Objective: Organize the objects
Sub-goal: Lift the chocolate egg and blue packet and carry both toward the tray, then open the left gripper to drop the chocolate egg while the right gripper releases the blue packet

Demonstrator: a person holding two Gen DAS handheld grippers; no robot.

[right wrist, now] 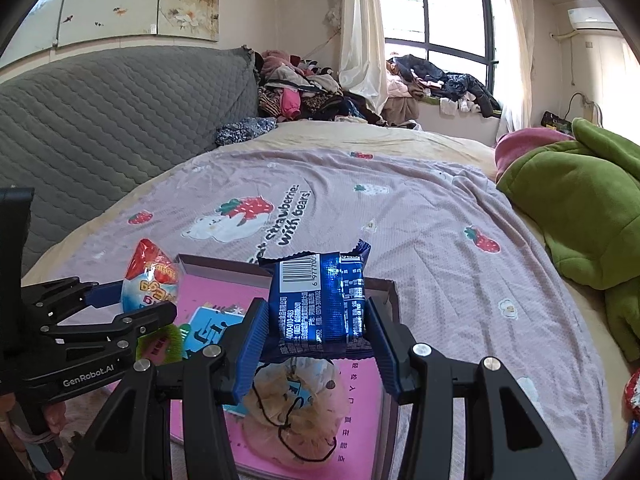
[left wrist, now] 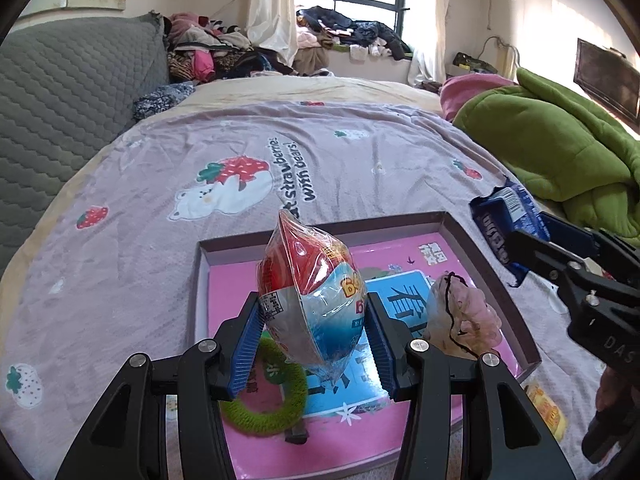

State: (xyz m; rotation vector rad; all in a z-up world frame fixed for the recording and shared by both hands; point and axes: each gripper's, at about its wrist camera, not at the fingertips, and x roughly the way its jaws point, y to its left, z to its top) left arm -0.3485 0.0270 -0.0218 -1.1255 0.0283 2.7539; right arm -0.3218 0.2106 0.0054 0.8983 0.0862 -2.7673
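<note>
**Two snack packs held over the box lid**

The left gripper [left wrist: 314,340] pinches a red-and-blue snack bag [left wrist: 316,292], hiding part of the green ring [left wrist: 262,412] in the pink-lined box lid [left wrist: 484,248]. The right gripper [right wrist: 316,344] clamps a blue wrapper [right wrist: 320,300] above a pink drawstring pouch [right wrist: 296,412] — its contents unclear. Below lies a strawberry-print blanket [left wrist: 340,160] on a bed; a window [right wrist: 436,12] lights the room.
</note>
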